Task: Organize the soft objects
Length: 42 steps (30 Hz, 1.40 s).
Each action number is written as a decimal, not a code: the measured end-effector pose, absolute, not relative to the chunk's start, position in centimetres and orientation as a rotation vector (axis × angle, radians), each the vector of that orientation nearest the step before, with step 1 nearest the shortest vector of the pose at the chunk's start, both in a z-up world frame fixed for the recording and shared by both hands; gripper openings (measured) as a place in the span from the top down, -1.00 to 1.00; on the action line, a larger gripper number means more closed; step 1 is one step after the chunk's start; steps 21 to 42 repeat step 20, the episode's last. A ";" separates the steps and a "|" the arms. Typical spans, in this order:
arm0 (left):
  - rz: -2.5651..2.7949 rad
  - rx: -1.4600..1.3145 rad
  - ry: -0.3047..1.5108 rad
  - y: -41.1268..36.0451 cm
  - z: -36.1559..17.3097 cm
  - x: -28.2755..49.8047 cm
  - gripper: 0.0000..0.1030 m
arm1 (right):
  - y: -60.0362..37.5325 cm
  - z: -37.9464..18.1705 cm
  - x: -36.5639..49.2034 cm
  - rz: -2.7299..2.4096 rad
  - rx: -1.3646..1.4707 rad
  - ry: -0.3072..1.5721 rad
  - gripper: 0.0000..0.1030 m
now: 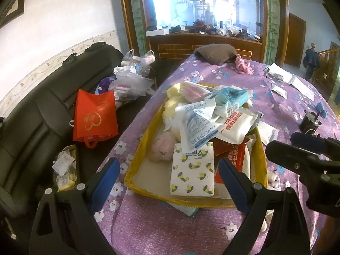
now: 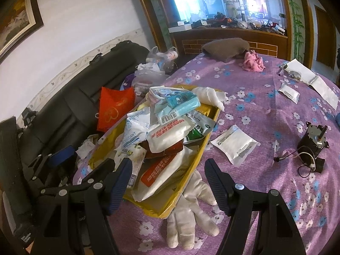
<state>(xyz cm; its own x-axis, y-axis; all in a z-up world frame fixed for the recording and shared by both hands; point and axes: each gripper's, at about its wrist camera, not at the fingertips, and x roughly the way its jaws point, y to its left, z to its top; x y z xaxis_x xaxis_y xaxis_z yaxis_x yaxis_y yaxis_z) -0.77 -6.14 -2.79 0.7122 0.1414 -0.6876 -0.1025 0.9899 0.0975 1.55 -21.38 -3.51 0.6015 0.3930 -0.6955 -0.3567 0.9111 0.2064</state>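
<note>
A yellow tray [image 1: 139,153] [image 2: 204,146] on the purple flowered tablecloth is piled with soft packets: desiccant bags [image 1: 196,125], a white-and-red pouch [image 2: 167,131], a lemon-print tissue pack [image 1: 192,174], a pink plush [image 1: 161,146]. A white glove [image 2: 191,210] lies on the cloth by the tray's near corner. A white pouch [image 2: 234,144] lies right of the tray. My left gripper [image 1: 170,182] is open and empty over the tray's near end. My right gripper [image 2: 167,180] is open and empty above the tray corner and glove.
A grey-brown cloth [image 2: 227,47] and pink cloth [image 2: 254,62] lie at the table's far end. A small black motor with wires [image 2: 312,143] sits at the right. White packets [image 2: 290,92] lie far right. A black sofa with a red bag [image 1: 94,116] stands left.
</note>
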 end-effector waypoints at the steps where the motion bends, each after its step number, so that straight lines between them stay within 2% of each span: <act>1: 0.136 0.053 0.766 -6.1 -2.8 -0.8 -0.82 | -21.3 -3.5 1.6 0.435 0.049 0.817 -0.45; 12: 0.135 0.057 0.797 -5.9 -3.8 -0.4 -0.82 | -21.0 -4.0 1.9 0.435 0.047 0.826 -0.45; 19: 0.162 0.134 0.738 -6.7 -3.6 -0.7 -0.82 | -21.0 -4.2 1.9 0.434 0.042 0.833 -0.45; 42: 0.158 0.127 0.741 -6.7 -3.6 -0.6 -0.82 | -20.9 -4.2 1.9 0.433 0.041 0.833 -0.45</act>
